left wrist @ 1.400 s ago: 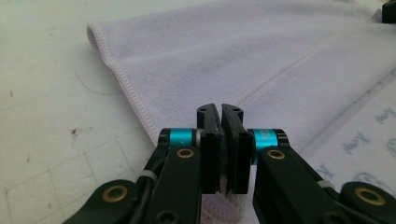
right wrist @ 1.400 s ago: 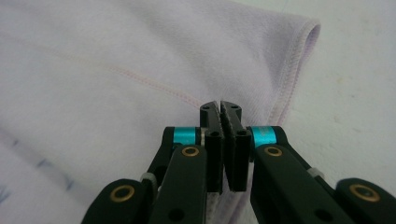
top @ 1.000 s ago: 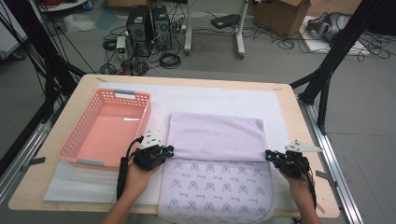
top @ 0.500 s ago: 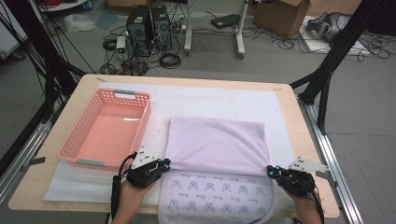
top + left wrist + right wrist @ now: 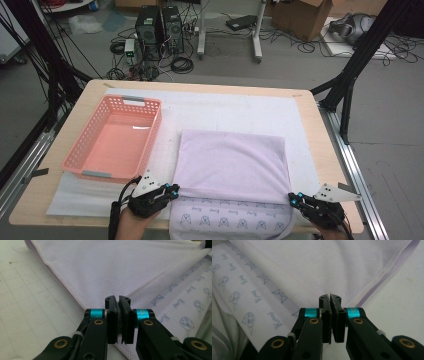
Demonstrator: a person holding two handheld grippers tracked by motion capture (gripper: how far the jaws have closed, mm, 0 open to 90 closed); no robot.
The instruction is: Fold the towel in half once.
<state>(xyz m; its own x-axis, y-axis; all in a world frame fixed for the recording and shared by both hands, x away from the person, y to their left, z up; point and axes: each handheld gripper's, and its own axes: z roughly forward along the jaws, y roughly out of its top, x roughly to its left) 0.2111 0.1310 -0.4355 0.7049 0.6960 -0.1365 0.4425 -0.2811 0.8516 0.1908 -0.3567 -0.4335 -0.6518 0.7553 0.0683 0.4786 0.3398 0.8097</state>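
High view: towel (image 5: 232, 162) front edge cut off; left gripper (image 5: 172, 190), right gripper (image 5: 292, 200) clamp corners.

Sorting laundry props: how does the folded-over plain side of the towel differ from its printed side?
The plain side is solid lilac and lies on top, farther from the person; the printed side carries small figures and lettering, lies underneath, and shows as a narrower strip at the near edge. Both belong to one towel.

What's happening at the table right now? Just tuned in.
A person is folding a lilac towel on the white mat. The left gripper and the right gripper are each shut on a corner of the towel's plain top layer, held over the printed side near the table's front edge. A strip of the print shows uncovered. The pink basket sits at the left.
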